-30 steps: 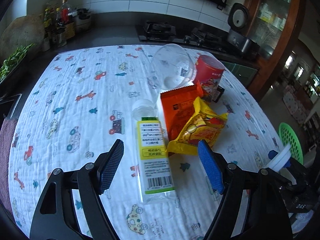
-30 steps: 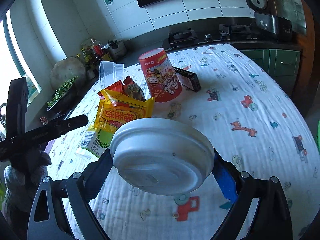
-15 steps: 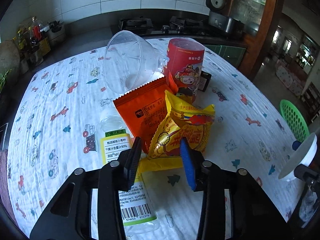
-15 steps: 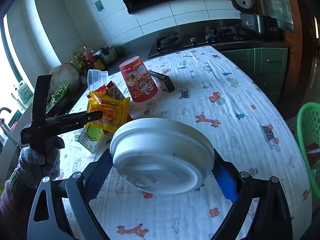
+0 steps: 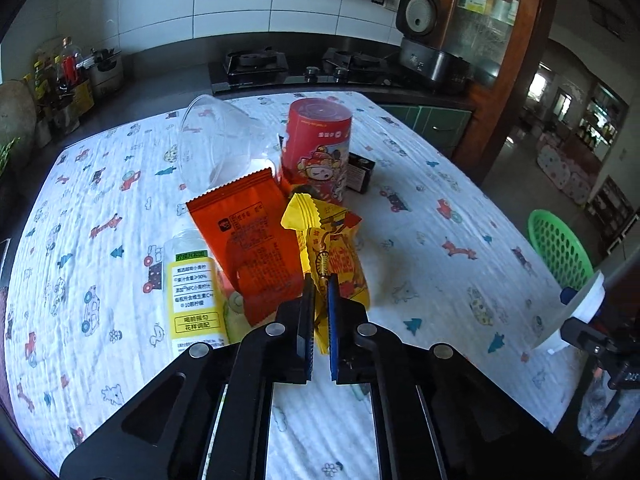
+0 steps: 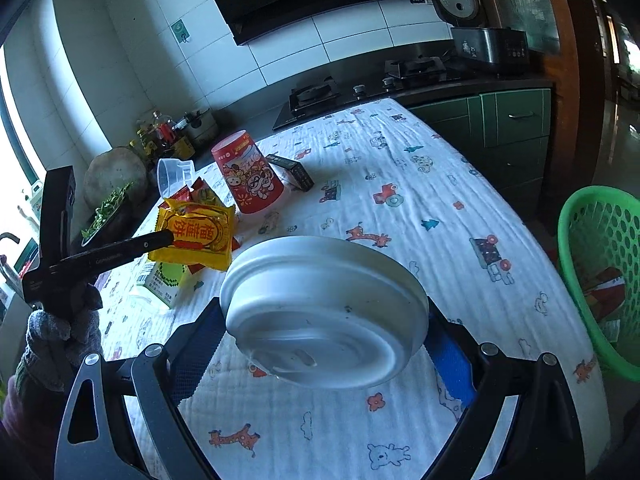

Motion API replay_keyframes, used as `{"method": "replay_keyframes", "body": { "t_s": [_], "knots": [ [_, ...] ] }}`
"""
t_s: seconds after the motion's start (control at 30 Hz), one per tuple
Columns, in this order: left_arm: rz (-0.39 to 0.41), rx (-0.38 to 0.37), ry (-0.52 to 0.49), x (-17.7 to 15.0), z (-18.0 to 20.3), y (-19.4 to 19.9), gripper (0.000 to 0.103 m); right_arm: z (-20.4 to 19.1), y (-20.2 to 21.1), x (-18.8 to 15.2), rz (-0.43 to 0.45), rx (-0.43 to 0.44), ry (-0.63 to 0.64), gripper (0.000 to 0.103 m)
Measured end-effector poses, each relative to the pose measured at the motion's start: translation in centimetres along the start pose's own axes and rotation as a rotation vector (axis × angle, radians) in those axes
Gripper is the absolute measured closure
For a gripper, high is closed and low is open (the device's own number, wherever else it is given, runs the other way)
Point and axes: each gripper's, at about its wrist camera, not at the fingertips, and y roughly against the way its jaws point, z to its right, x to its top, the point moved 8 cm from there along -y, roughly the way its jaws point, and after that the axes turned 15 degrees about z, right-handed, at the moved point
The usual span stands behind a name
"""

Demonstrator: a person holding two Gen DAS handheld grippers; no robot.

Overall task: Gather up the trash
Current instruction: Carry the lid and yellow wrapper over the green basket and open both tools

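Note:
My left gripper (image 5: pixel 319 286) is shut on the yellow snack packet (image 5: pixel 334 252), pinching its near edge; in the right wrist view the packet (image 6: pixel 198 236) hangs lifted off the cloth from that gripper (image 6: pixel 170 238). Beside it lie an orange packet (image 5: pixel 250 232) and a clear bottle with a yellow label (image 5: pixel 192 292). Behind stand a red paper tub (image 5: pixel 318 148), a tipped clear plastic cup (image 5: pixel 218 148) and a small black box (image 5: pixel 360 176). My right gripper (image 6: pixel 324 340) is shut on a white foam bowl (image 6: pixel 324 312), held above the table.
A green mesh basket (image 6: pixel 600 264) with some trash inside stands off the table's right edge. The table wears a white cartoon-print cloth (image 6: pixel 420 208). Stove, rice cooker and jars line the counter behind. A gloved hand (image 6: pixel 60 332) grips the left tool.
My left gripper moved forward from over the bottle to the yellow packet and shut on it, lifting it. My right gripper carried the bowl toward the green basket.

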Motion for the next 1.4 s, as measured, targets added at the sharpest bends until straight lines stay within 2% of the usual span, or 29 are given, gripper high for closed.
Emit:
{"method": "replay_keyframes", "body": {
  "t_s": [0.23, 0.37, 0.63, 0.87, 1.13, 1.4],
  "knots": [
    [0.023, -0.110, 0.000, 1.4, 5.5, 1.3, 0.099, 3.1, 2.5, 0.8, 0.045, -0.040, -0.035, 0.012],
    [0.027, -0.179, -0.023, 2.2, 9.7, 1.0, 0.099, 6.1, 4.4, 1.8, 0.084, -0.092, -0.049, 0.012],
    [-0.001, -0.324, -0.062, 2.8, 19.4, -1.4, 0.099, 16.1, 8.7, 3.5, 0.125, -0.273, -0.067, 0.012],
    [-0.031, -0.411, -0.117, 3.0, 27.8, -3.8, 0.099, 25.1, 11.3, 2.7, 0.110, -0.401, -0.100, 0.012],
    [-0.049, -0.477, -0.181, 3.3, 35.6, -5.5, 0.099, 30.8, 11.2, 1.5, 0.079, -0.444, -0.123, 0.012],
    [-0.096, -0.502, -0.261, 1.8, 40.9, -7.9, 0.099, 33.0, 10.8, 0.6, 0.074, -0.435, -0.168, 0.011]
  ]
}}
